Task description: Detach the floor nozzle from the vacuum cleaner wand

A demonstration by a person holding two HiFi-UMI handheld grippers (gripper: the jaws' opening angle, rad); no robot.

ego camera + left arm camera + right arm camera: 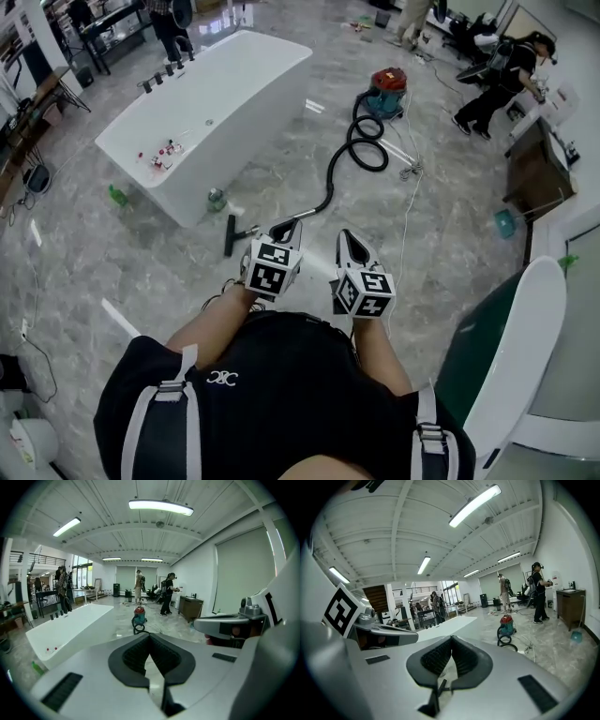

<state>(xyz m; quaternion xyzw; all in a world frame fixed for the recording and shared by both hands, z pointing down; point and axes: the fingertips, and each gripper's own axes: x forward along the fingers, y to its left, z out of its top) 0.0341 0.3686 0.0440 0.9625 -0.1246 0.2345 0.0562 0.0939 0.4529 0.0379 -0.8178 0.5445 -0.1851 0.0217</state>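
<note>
The vacuum cleaner's red and teal canister point(387, 91) stands on the marble floor ahead. Its black hose point(361, 141) coils, then runs back toward me to the wand point(314, 208). The black floor nozzle point(230, 234) lies beside the white bathtub. Both grippers are held side by side in front of my chest, above the floor and touching nothing. My left gripper point(286, 228) is shut and empty, its tip over the wand's near end. My right gripper point(349, 239) is shut and empty too. The canister point(138, 616) also shows beyond the left gripper point(150, 637), and the canister point(506, 624) beyond the right gripper point(451, 639).
A long white bathtub point(206, 112) fills the left, with a green bottle point(116, 195) at its foot. A cable point(410, 187) trails over the floor on the right. A brown cabinet point(536, 169) and a white curved seat point(511, 356) stand right. People work at the back.
</note>
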